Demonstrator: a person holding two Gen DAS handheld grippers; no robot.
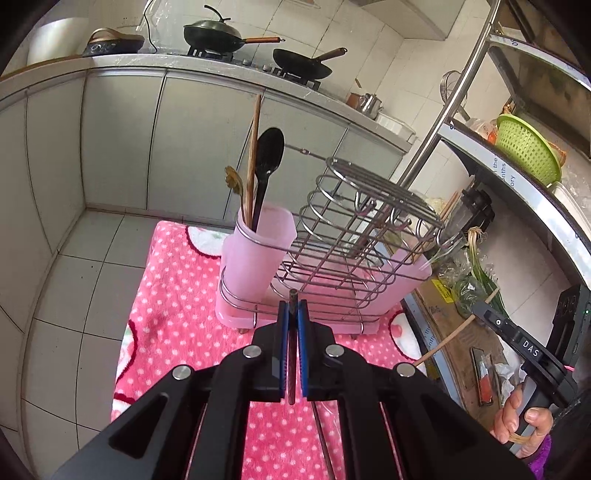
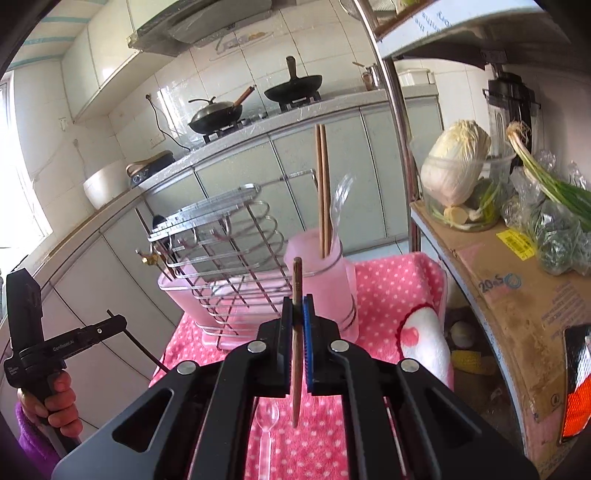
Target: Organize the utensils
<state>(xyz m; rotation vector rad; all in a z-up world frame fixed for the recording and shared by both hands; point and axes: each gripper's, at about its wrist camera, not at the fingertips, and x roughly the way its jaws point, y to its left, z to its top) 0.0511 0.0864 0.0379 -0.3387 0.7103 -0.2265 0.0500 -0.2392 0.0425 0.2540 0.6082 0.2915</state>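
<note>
A wire utensil rack (image 1: 347, 236) with pink plastic cups stands on a pink polka-dot towel (image 1: 177, 291). Its left cup (image 1: 258, 254) holds a black spoon (image 1: 267, 158), wooden chopsticks and a brass-ended utensil. My left gripper (image 1: 292, 310) is shut on a dark chopstick (image 1: 291, 369), just in front of the rack's base. In the right wrist view the rack (image 2: 229, 251) has a pink cup (image 2: 325, 280) with wooden chopsticks (image 2: 322, 184) and a clear plastic fork. My right gripper (image 2: 297, 306) is shut on a brown wooden chopstick (image 2: 296, 350), held upright before that cup.
A clear plastic spoon (image 2: 266, 424) lies on the towel (image 2: 388, 280) under my right gripper. A metal shelf (image 2: 509, 266) with cabbage, scallions and cardboard stands right. Kitchen cabinets and a stove with woks (image 1: 218, 35) line the back. Tiled floor (image 1: 74, 277) lies left.
</note>
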